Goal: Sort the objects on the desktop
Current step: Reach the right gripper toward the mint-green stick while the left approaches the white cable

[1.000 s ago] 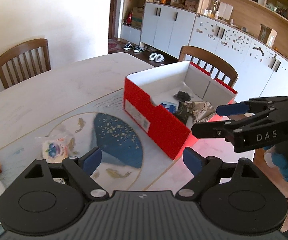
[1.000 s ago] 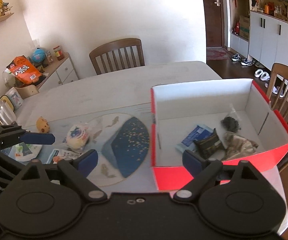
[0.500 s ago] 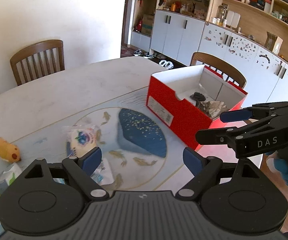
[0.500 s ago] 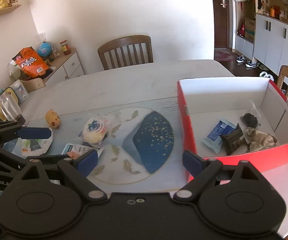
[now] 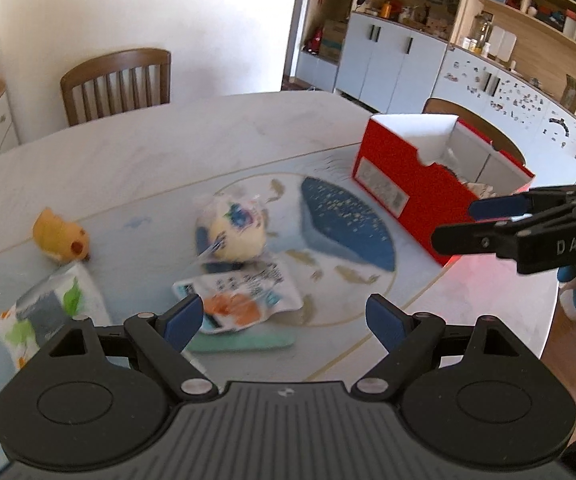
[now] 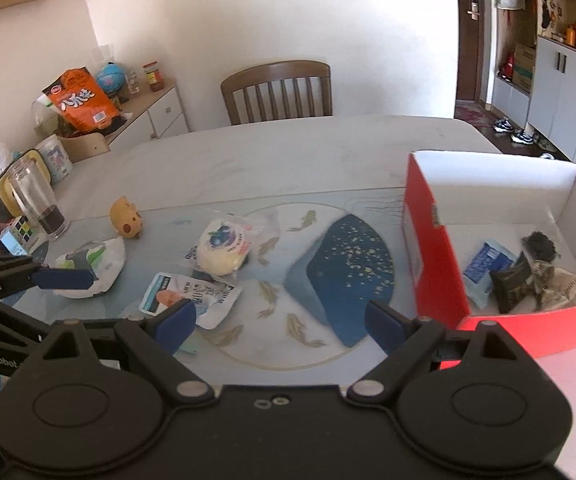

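A red box with a white inside stands on the right of the table and holds several packets. Loose on the table lie a wrapped round bun, a flat white and orange packet, a yellow toy and a white and green pouch. My left gripper hangs open over the flat packet, nothing between its fingers. My right gripper is open and empty, between the packets and the box.
A glass jar and a small cube stand at the table's left edge. Wooden chairs sit at the far side and behind the box. A sideboard with snack bags lines the left wall.
Both grippers have swung left, away from the box and toward the loose packets. The bun, toy and pouch have come fully into the left wrist view. Jaws stayed open.
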The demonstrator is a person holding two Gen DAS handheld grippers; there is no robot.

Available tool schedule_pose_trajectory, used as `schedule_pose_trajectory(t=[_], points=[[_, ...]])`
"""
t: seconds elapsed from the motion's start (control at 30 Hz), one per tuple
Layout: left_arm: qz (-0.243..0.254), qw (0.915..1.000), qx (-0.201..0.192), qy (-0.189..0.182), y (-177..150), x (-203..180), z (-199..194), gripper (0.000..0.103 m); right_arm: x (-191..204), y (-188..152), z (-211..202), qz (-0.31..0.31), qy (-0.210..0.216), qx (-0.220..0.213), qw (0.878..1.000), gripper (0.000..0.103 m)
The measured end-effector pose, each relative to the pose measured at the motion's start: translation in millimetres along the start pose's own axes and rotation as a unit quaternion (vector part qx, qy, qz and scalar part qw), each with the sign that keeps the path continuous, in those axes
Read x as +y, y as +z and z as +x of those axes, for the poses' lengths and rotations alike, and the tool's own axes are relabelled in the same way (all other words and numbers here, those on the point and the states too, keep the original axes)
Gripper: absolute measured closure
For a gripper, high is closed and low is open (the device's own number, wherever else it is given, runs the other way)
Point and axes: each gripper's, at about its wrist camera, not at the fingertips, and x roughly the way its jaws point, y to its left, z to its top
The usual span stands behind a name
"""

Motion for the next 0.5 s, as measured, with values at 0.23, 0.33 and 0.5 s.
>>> schedule_pose_trajectory(t=[0.23,0.33,0.5], points=[[-0.007,0.9999,0.004,0.007,-13,17,8,0.015,17,5,16,-0.018,0.009,0.016,1.0,0.012],[-0.013,0.9999,0.007,0.007,-20,26,9,0.015,24,8,22,-0.025,0.013,0.021,0.999,0.012],[-0.023,0.9995,0.016,0.015,-31,42,14,0.015,32,10,35,-0.032,0.02,0.029,0.999,0.012]])
